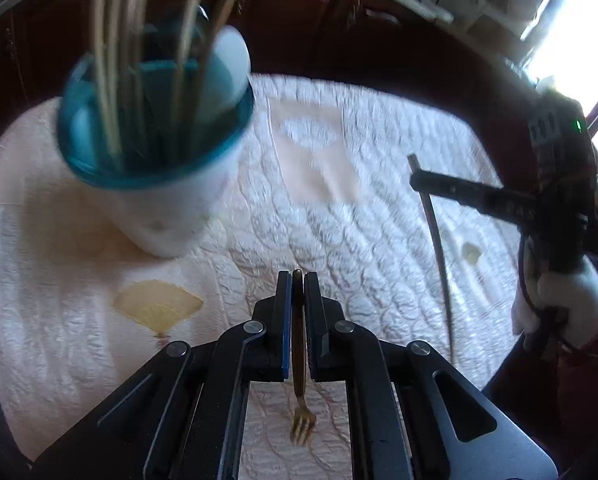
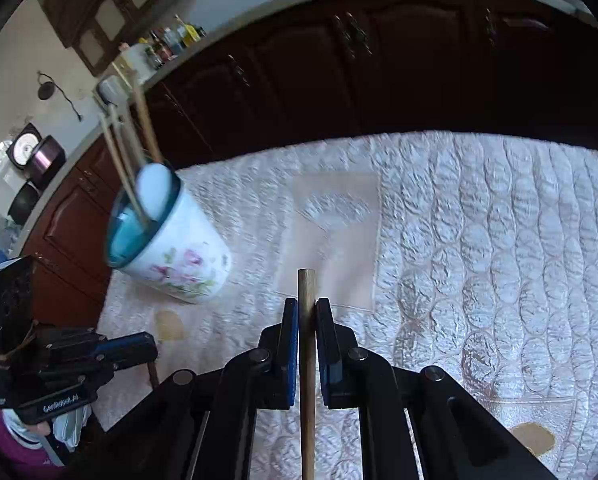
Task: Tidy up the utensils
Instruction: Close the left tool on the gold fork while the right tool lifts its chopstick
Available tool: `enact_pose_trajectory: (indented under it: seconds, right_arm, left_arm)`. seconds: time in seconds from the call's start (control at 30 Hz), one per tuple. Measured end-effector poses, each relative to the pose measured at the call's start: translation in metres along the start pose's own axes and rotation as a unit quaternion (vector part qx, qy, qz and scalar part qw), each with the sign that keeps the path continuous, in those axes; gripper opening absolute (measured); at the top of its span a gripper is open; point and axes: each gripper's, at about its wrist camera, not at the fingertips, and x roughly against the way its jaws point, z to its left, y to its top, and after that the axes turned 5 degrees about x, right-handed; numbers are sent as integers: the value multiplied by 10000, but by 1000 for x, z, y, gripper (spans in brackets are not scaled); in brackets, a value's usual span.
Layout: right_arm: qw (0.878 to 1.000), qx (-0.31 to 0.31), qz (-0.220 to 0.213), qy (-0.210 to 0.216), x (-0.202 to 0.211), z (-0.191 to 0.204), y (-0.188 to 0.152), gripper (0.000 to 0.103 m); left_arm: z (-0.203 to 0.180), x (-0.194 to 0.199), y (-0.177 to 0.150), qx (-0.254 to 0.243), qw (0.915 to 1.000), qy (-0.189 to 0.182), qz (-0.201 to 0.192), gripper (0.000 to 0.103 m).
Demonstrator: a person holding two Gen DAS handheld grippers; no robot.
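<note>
A small gold fork [image 1: 299,364] sits clamped between the pads of the left tool [image 1: 297,280], lifted off the quilted cloth [image 1: 359,208] covering the desk. Its handle runs straight along the tool's fingers, tip just past the pads, tines hanging back and down toward the cloth. The right tool [image 2: 307,304] is clamped on a wooden chopstick [image 2: 307,360], which likewise lies along the fingers, its blunt end poking beyond them. Ahead and left of both stands a flowered cup [image 2: 179,252] with a blue rim, already holding chopsticks and a white spoon. Only the right wrist view shows the cup's floral print; only the left wrist view shows the fork's tines and the chopstick's long tail hanging below the right tool [image 1: 415,180].
</note>
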Motion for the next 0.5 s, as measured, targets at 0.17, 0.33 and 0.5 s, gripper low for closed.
enact_pose_trajectory:
  seconds: [0.17,0.33,0.5]
  right_arm:
    - [9992,158,-304,227,39,22,2,8]
    - [9977,373,-484,310,63,43,5,8]
    - [9954,556,-695,355,83,60,10,8]
  left_arm:
    - [2,34,0,-11,9995,-53,-298,5]
    - [5,55,-2,-26,9989,-40,-457,5]
    - [4,73,1,-65,9980,-12,-635,4]
